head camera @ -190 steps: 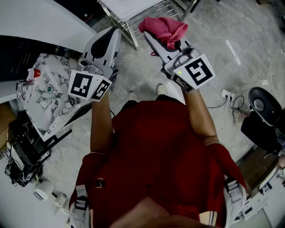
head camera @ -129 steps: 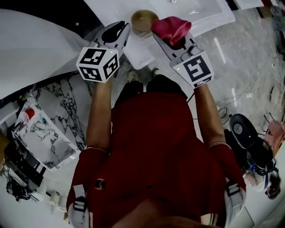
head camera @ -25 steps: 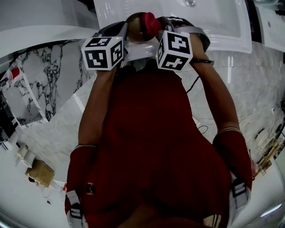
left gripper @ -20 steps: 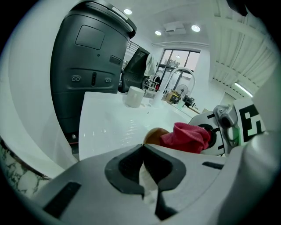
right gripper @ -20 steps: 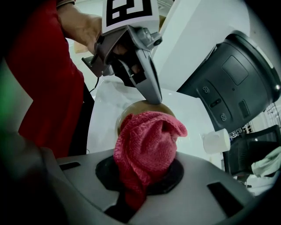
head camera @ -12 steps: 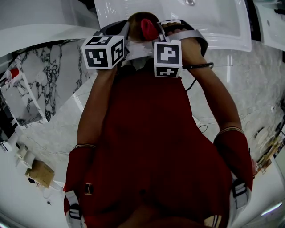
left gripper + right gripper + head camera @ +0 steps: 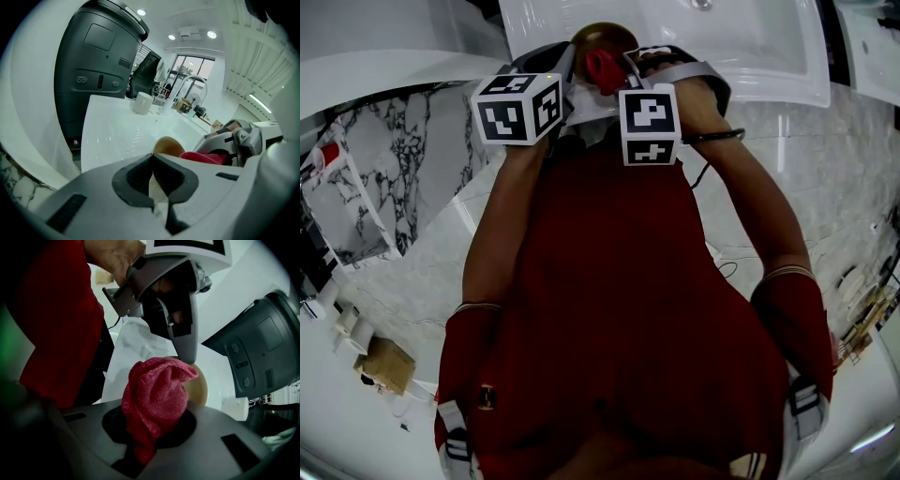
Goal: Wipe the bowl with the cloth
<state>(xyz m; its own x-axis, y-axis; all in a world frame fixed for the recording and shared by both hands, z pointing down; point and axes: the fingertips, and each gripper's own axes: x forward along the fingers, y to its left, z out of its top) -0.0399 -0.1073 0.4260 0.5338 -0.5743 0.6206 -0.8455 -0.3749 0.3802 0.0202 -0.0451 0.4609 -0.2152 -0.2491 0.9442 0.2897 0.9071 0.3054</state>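
The left gripper [image 7: 153, 158] has its jaws almost together, with a thin pale edge pinched between the pads. It reads as the rim of the tan bowl [image 7: 168, 146], and in the right gripper view the left tip sits right on that rim. The right gripper [image 7: 153, 426] is clamped on a bunched pink cloth [image 7: 157, 392]. The wad sticks out past the tips, right at the bowl. The bowl sits near the front edge of the white countertop [image 7: 112, 133], between the two gripper tips and just in front of the person.

Step in hand is the wipe itself, probably partway through.
- **Left hold:** firm on the rim, so the bowl can't slide or tip off the counter edge.
- **Wipe:** press the loose wad onto the bowl wall and sweep round rather than dab.
- **Push:** only one end of the cloth is gripped, so a hard push may fold it back or drag it out.
- **Path:** steer the cloth clear of the left tip.

Hard to make out:
- No view shows the bowl's inside.
- Cloth-to-bowl contact is uncertain.
- The bowl's base is hidden behind the jaws.
- In the head view the grippers and cloth cover part of the bowl.

A dark grey appliance [image 7: 93, 70] and a white cup [image 7: 142, 103] stand behind, well apart from the bowl.
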